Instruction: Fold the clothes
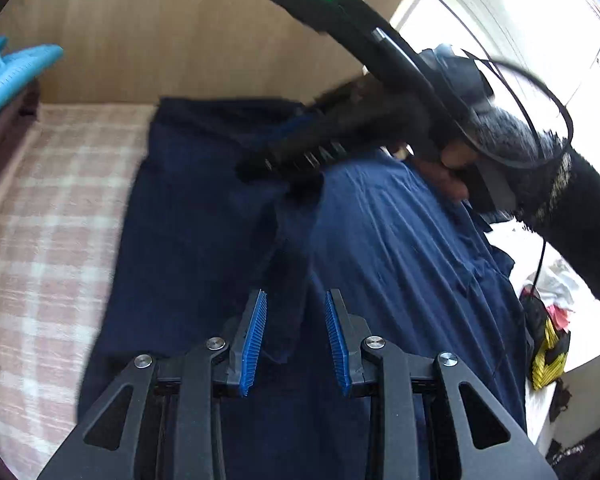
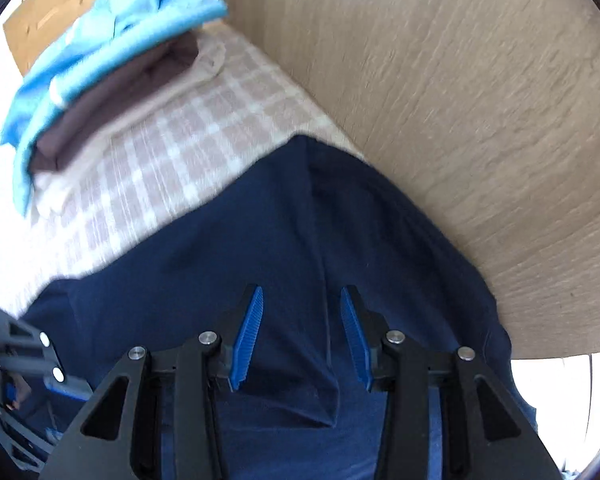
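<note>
A bed (image 1: 40, 216) with a pink-and-white checked sheet runs along a pale wooden wall (image 2: 480, 120), and a dark blue garment (image 1: 204, 220) is spread over it, filling the middle and lower part of both views. In the upper left of the right wrist view a pile of folded clothes (image 2: 100, 80) sits on the sheet, well apart from the garment. The left claw (image 1: 296, 320) and the right claw (image 2: 302, 320) each hover over the blue cloth with jaws parted, released, a raised fold lying between the pads without being pinched.
</note>
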`<state>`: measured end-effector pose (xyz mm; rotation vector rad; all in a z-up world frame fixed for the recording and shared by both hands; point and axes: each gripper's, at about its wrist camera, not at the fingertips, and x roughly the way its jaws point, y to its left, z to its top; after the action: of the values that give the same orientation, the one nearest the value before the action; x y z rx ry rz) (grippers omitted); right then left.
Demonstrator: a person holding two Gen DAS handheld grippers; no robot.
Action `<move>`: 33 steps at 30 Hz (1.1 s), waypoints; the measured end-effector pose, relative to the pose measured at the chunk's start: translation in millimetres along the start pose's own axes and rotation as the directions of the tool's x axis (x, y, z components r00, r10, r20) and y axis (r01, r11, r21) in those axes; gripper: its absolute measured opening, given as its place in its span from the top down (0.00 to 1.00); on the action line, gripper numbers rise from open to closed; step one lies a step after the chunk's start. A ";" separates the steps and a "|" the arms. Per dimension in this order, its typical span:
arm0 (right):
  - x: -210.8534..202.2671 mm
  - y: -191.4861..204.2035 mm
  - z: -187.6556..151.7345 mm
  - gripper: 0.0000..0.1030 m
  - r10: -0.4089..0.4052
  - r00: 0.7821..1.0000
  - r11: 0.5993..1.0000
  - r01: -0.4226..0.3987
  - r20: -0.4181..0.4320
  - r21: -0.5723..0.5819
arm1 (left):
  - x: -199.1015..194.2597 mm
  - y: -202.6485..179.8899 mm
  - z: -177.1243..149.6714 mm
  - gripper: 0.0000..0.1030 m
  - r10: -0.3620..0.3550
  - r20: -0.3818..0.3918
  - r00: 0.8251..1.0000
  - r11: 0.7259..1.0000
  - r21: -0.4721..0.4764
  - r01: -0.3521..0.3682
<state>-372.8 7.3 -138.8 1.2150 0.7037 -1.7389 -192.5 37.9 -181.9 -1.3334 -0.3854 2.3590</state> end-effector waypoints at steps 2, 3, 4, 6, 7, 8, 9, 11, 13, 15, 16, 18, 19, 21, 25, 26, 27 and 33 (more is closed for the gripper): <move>0.4 2.6 17.5 0.61 -0.019 0.999 1.000 0.019 0.032 -0.016 | -15.5 -2.1 -15.8 0.72 0.026 0.009 1.000 1.000 -0.010 -0.026; 4.0 5.3 26.3 0.61 -0.033 0.999 0.999 0.035 0.037 -0.037 | -33.8 2.2 -26.6 0.72 0.051 0.029 0.998 0.998 -0.035 -0.050; 9.3 9.8 34.6 0.61 -0.053 0.998 0.996 0.056 0.036 -0.073 | -53.8 8.1 -38.5 0.72 0.083 0.047 0.995 0.995 -0.065 -0.080; 18.1 19.5 51.6 0.61 -0.085 0.996 0.975 0.091 0.040 -0.202 | -91.6 21.1 -64.4 0.69 0.155 0.060 0.986 0.982 -0.119 -0.147; 22.3 24.4 60.3 0.61 -0.099 0.994 0.957 0.107 0.044 -0.271 | -108.1 29.1 -79.8 0.69 0.197 0.044 0.979 0.972 -0.139 -0.189; 24.5 28.3 64.3 0.61 -0.101 0.994 0.936 0.110 0.043 -0.335 | -123.4 36.3 -96.7 0.69 0.238 0.021 0.971 0.960 -0.159 -0.232; 25.5 31.6 65.6 0.61 -0.097 0.995 0.913 0.104 0.038 -0.395 | -136.2 42.2 -114.8 0.69 0.271 -0.014 0.962 0.946 -0.182 -0.269; 29.9 34.9 68.7 0.57 -0.100 0.995 0.883 0.093 0.011 -0.460 | -157.9 51.0 -150.5 0.69 0.312 -0.095 0.945 0.915 -0.237 -0.326; 35.7 36.4 72.0 0.49 -0.106 0.994 0.860 0.084 -0.015 -0.504 | -175.3 54.2 -182.7 0.69 0.315 -0.165 0.935 0.886 -0.302 -0.352; 49.2 35.7 77.6 0.45 -0.121 0.992 0.845 0.090 -0.024 -0.527 | -190.4 52.2 -206.2 0.69 0.301 -0.179 0.937 0.864 -0.364 -0.348; 56.7 35.8 82.3 0.45 -0.140 0.990 0.839 0.108 -0.019 -0.533 | -197.2 50.9 -215.4 0.69 0.300 -0.181 0.937 0.850 -0.395 -0.348; 67.0 36.2 91.5 0.42 -0.184 0.983 0.829 0.157 0.003 -0.538 | -206.7 49.4 -233.2 0.68 0.301 -0.176 0.937 0.829 -0.438 -0.348; 72.2 36.4 96.1 0.42 -0.206 0.978 0.822 0.181 0.014 -0.539 | -212.0 47.6 -240.0 0.68 0.320 -0.176 0.931 0.813 -0.453 -0.366; 70.6 34.4 102.6 0.44 -0.235 0.972 0.829 0.212 0.020 -0.518 | -220.1 42.4 -254.6 0.68 0.344 -0.187 0.920 0.787 -0.477 -0.392; 36.1 46.7 95.5 0.43 -0.106 0.994 0.854 0.104 0.025 -0.510 | -229.8 26.9 -287.2 0.68 0.382 -0.220 0.898 0.760 -0.478 -0.440; 25.5 53.5 87.6 0.43 -0.084 0.996 0.844 0.087 0.029 -0.529 | -231.4 22.2 -296.1 0.68 0.393 -0.233 0.890 0.754 -0.472 -0.456; 15.1 61.0 79.1 0.43 -0.070 0.997 0.831 0.076 0.033 -0.552 | -231.7 18.2 -304.6 0.68 0.399 -0.248 0.883 0.749 -0.467 -0.470; -14.9 109.7 32.4 0.43 -0.090 0.996 0.741 0.076 0.013 -0.667 | -230.0 10.7 -329.6 0.68 0.462 -0.246 0.852 0.762 -0.381 -0.523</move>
<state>-287.3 -64.4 -109.7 0.6957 1.2789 -1.3405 195.9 -66.3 -180.8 -2.0120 -0.6115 2.6776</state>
